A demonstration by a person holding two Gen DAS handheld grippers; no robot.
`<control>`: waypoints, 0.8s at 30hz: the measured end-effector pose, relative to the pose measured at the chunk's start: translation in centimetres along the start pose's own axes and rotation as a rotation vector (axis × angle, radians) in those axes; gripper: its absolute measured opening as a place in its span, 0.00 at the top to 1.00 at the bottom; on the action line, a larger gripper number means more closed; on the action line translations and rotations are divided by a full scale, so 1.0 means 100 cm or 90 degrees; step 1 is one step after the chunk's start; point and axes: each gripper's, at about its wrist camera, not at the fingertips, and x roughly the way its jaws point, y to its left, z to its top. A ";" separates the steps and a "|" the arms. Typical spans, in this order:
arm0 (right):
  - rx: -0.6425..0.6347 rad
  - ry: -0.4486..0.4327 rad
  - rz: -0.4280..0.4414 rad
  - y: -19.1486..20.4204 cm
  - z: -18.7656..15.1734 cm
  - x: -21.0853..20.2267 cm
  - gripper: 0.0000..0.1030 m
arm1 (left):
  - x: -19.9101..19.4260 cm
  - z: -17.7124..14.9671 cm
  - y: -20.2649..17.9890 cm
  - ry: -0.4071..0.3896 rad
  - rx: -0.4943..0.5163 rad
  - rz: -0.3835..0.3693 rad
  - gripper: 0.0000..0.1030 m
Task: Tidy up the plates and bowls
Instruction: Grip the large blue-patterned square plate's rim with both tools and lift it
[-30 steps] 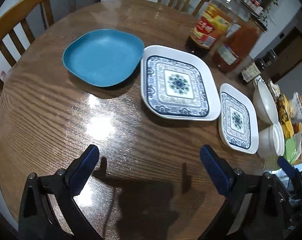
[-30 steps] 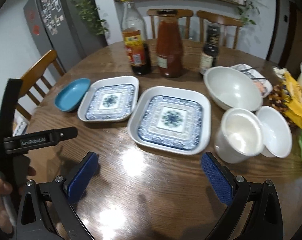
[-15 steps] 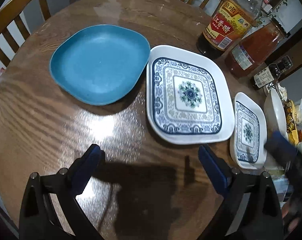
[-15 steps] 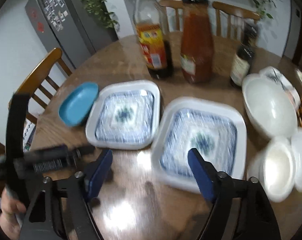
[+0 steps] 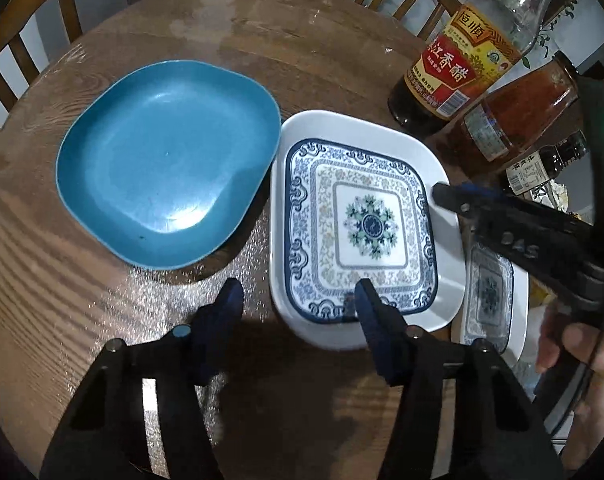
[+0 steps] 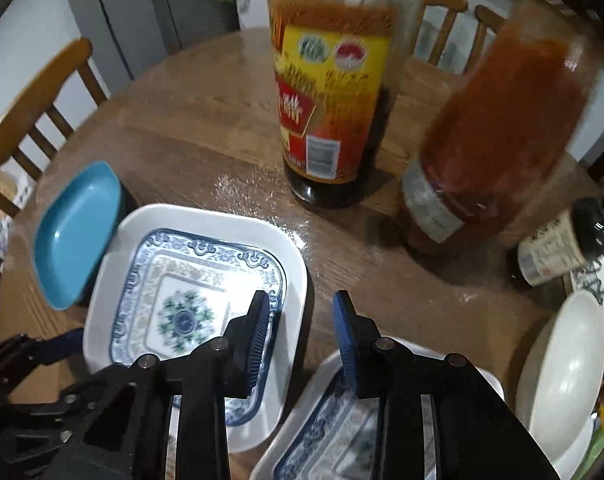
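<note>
Closing tongs (image 5: 298, 298) straddling plate (image 5: 361, 220) rim

1. The counter (image 5: 102, 320) is wood with a bold oak-like grain under a glossy varnish that throws back bright glare.
2. The blue plate (image 5: 162, 168) looks like smooth plastic or melamine with a soft satin sheen.
3. The patterned square plate (image 5: 361, 224), at 3 o'clock from it, is glossy white, ceramic or melamine, with a printed blue pattern.
4. The vinegar bottle (image 5: 461, 64) is clear glass or plastic with a shiny paper label and a yellow plastic cap.
5. The sauce jar (image 5: 517, 112) is clear and glossy, with a paper label.
6. The white bowl (image 6: 561, 360) is smooth and glossy.
7. The left tool (image 5: 298, 300) and right tool (image 6: 302, 316) are matt black plastic with metal pivot pins and ribbed blue pads.
8. The chairs (image 6: 34, 108) are varnished wood.
</note>
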 end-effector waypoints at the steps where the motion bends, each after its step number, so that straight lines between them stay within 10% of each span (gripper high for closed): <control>1: -0.004 0.008 0.004 0.000 0.002 0.004 0.74 | 0.001 0.001 0.001 -0.002 0.000 0.001 0.53; 3: -0.015 0.028 0.010 0.002 0.002 0.013 0.82 | 0.003 0.004 0.003 -0.001 -0.003 -0.005 0.78; 8: -0.028 0.025 0.004 0.005 0.003 0.015 0.87 | 0.005 0.010 0.016 0.003 -0.009 -0.020 0.93; 24: 0.003 -0.047 0.081 0.012 -0.053 -0.068 0.90 | -0.056 -0.035 0.030 -0.037 -0.003 -0.013 0.91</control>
